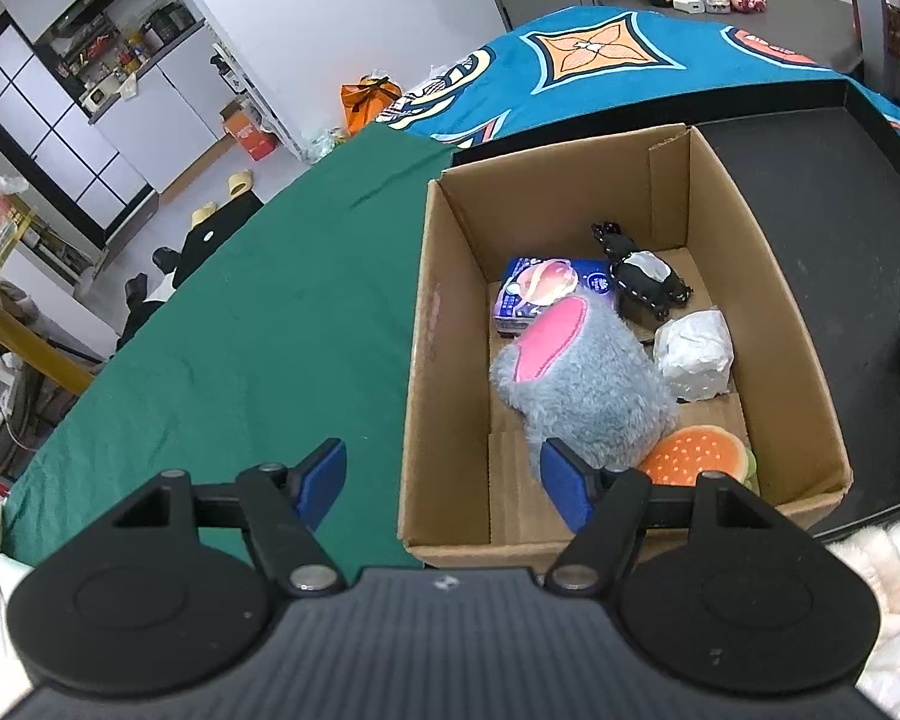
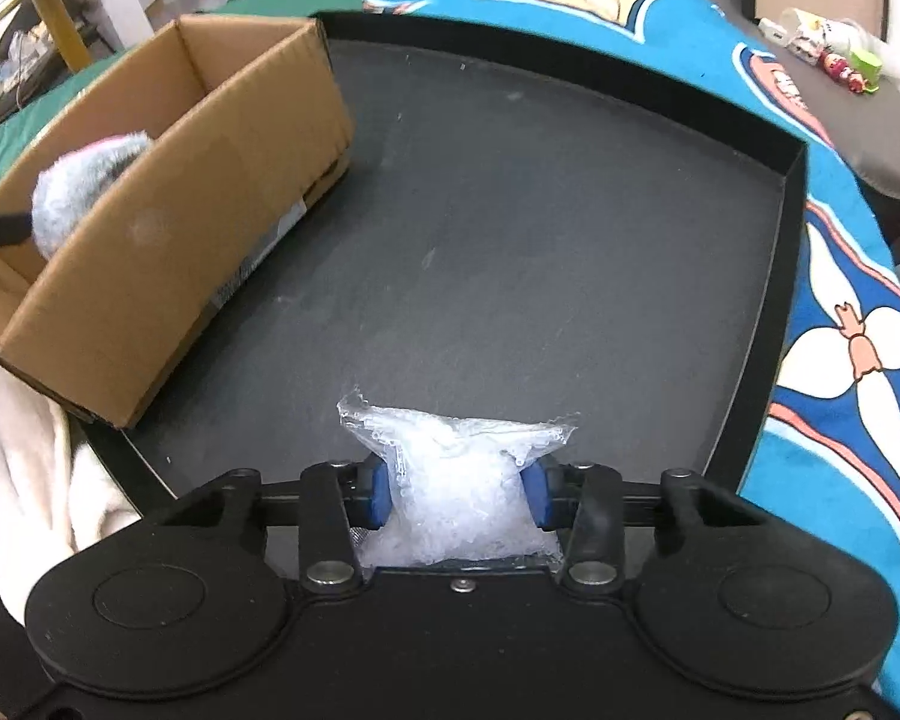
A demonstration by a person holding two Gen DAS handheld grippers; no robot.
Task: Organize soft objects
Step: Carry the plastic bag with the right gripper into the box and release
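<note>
Soft things fill the cardboard box [image 1: 450, 324], which stands on a black tray [image 2: 510, 210] at its left side: a grey plush toy [image 1: 594, 390] with a pink patch lies in the middle, a burger-shaped toy [image 1: 696, 456] just beside it at the near wall, a white wrapped bundle [image 1: 693, 354] to its right, a blue printed packet [image 1: 540, 291] behind it, and a black item with a grey band [image 1: 642, 279] toward the far wall; what that last one is I cannot tell. The left gripper [image 1: 444, 480] hangs over the box's near left corner with its blue pads spread wide and nothing pressed between them, though its right pad sits against the plush fur, or perhaps only in front of it. On the tray's near edge the right gripper [image 2: 459, 492] has its pads squeezed in on both sides of a clear plastic bag [image 2: 456, 468] of white crumpled filling, which bulges between them. A green cloth [image 1: 240, 312] covers the table left of the box, and a blue patterned cloth [image 2: 840, 276] lies beyond the tray.
</note>
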